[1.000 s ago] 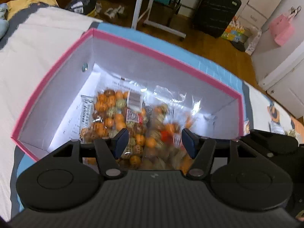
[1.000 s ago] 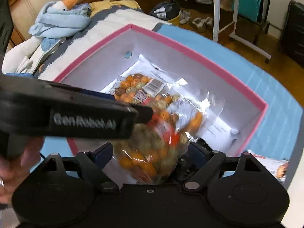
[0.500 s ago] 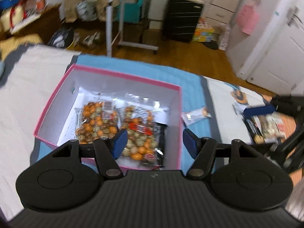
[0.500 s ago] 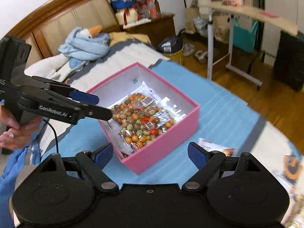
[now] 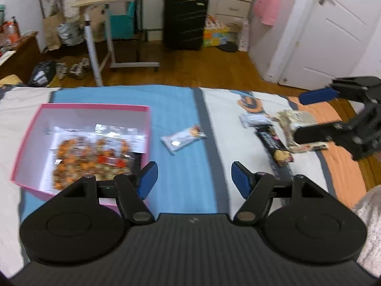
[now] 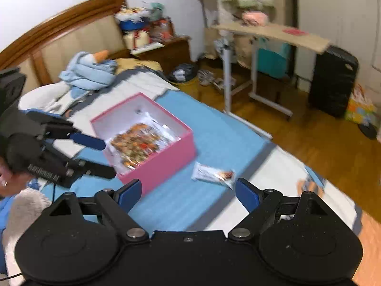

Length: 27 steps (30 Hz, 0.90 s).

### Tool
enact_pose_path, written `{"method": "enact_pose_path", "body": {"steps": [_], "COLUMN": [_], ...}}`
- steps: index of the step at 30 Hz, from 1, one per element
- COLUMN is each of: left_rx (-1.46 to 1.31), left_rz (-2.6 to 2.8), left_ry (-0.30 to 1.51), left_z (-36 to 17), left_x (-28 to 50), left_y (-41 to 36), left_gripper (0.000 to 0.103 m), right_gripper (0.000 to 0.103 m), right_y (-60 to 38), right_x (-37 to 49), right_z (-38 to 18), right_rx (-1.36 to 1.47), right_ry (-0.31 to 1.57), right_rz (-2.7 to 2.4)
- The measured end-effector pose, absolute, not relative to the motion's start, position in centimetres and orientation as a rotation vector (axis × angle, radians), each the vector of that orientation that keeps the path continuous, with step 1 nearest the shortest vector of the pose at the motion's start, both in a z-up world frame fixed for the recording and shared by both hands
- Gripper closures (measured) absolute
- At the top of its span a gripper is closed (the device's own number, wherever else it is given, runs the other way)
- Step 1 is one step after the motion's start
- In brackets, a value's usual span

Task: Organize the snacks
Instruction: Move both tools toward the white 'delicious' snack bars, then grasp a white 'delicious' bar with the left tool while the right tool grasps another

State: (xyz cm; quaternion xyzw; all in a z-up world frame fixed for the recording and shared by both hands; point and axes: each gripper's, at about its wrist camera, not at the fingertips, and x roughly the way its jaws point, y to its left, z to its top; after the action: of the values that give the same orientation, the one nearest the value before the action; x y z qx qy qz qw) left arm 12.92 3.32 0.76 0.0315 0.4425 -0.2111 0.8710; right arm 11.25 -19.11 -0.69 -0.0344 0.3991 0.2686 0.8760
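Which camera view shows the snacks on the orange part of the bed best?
The left wrist view: the snack pile lies in plain sight there, with the right gripper over it. The right wrist view does not show the pile; its own body hides that area.

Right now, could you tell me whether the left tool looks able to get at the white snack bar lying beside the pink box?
Probably yes: the bar lies alone on the blue cover, ahead of the left tool, whose empty jaws are opening.
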Motion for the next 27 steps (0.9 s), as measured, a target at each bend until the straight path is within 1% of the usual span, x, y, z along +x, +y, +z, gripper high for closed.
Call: {"method": "enact_pose_path", "body": {"steps": [2, 6, 9, 16, 18, 23, 25, 27], "left_rx": [0.056, 0.027, -0.004, -0.078, -0.101, -0.124, -0.087, -0.053], "left_rz": [-0.454, -0.460, -0.464, -0.374, -0.332, -0.252, -0.231, -0.204], "left_ry": [0.947, 0.972, 0.988, 1.011, 1.008, 1.005, 1.009, 1.010], "left_z": [-0.1, -1.9, -3.2, -7.0, -8.4, -11.7, -12.9, -14.1], "left_x": [13.1, 13.9, 14.8, 18.2, 19.4, 22.3, 23.2, 24.1], "left_y": [1.8, -0.7, -2.4, -3.9, -4.2, -5.0, -5.6, -6.1], "left_gripper": [0.035, 0.034, 0.028, 0.023, 0.020, 0.019, 0.018, 0.018], "right_gripper": [0.014, 0.014, 0.013, 0.012, 0.012, 0.011, 0.007, 0.006], "right_y": [-19.8, -21.8, -23.7, -26.9, -27.6, -28.3, -28.6, -28.9], "right_x": [12.4, 15.1, 16.8, 20.2, 21.0, 23.1, 23.9, 24.5], "right_z": [-1.7, -3.8, -5.1, -10.4, -12.1, -15.5, -16.7, -17.6], "right_rx": [-0.060, 0.007, 0.083, 0.183, 0.188, 0.159, 0.164, 0.163], "right_ry": [0.916, 0.986, 0.987, 0.958, 0.961, 0.984, 1.005, 1.012], "right_rz": [0.507, 0.414, 0.393, 0.293, 0.268, 0.218, 0.203, 0.184]}}
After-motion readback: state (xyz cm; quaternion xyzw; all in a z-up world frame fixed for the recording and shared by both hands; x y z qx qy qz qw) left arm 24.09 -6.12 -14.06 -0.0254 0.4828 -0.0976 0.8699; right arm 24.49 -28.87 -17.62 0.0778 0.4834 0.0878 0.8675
